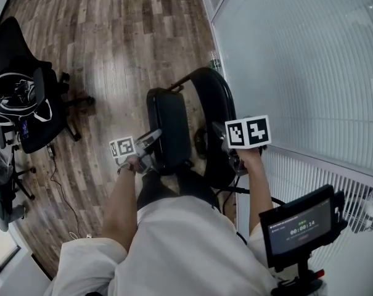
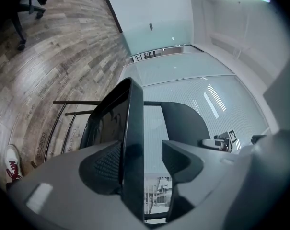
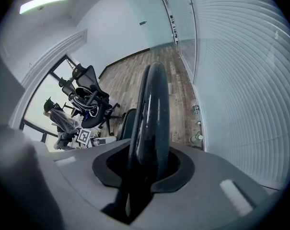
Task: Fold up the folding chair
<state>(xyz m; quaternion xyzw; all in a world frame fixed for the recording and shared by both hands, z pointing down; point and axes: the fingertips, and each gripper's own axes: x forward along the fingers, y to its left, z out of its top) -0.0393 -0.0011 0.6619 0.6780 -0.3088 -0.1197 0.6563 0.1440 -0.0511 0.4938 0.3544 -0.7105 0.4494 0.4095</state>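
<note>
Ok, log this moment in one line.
left gripper: open, left chair panel between jaws | right gripper: shut on right chair panel | panels apart

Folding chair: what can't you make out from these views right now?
Hinge and legs: head view, hidden under the folding chair panels and the person's body.
Feet: left gripper view, tubes vanish behind the left gripper.
Lower chair: right gripper view, blocked by the right gripper.

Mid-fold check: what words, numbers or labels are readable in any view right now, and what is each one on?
"00:00:14": on the small screen, lower right of the head view.
Smaller lines above that number on the same screen: too small to read.
Lettering seen between the folding chair's frame bars, left gripper view: too blurred to read.
</note>
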